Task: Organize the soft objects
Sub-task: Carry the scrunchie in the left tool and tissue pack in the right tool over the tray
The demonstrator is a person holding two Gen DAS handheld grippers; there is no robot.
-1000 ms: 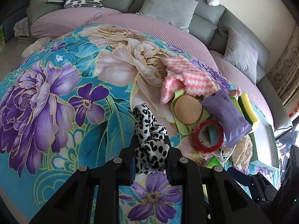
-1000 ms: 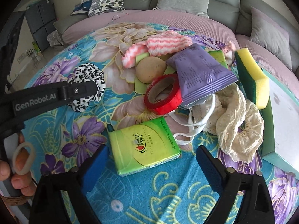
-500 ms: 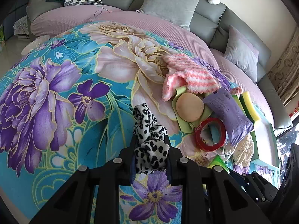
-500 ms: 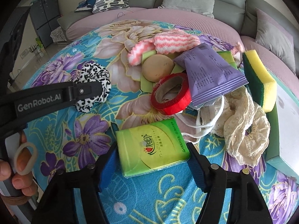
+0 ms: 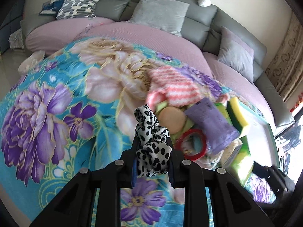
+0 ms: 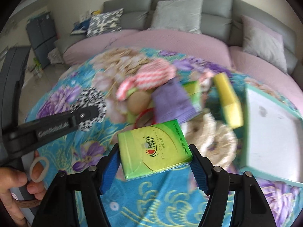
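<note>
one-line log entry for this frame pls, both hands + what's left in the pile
left hand-held gripper: shut on leopard scrunchie | right hand-held gripper: shut on green tissue pack | pile: red tape ring, purple pouch, sponge

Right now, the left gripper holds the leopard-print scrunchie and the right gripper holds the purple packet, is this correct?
Not quite. The left gripper does hold the leopard-print scrunchie, but the right gripper holds the green tissue pack, not the purple packet, which lies in the pile behind it. The right wrist view shows this.
</note>
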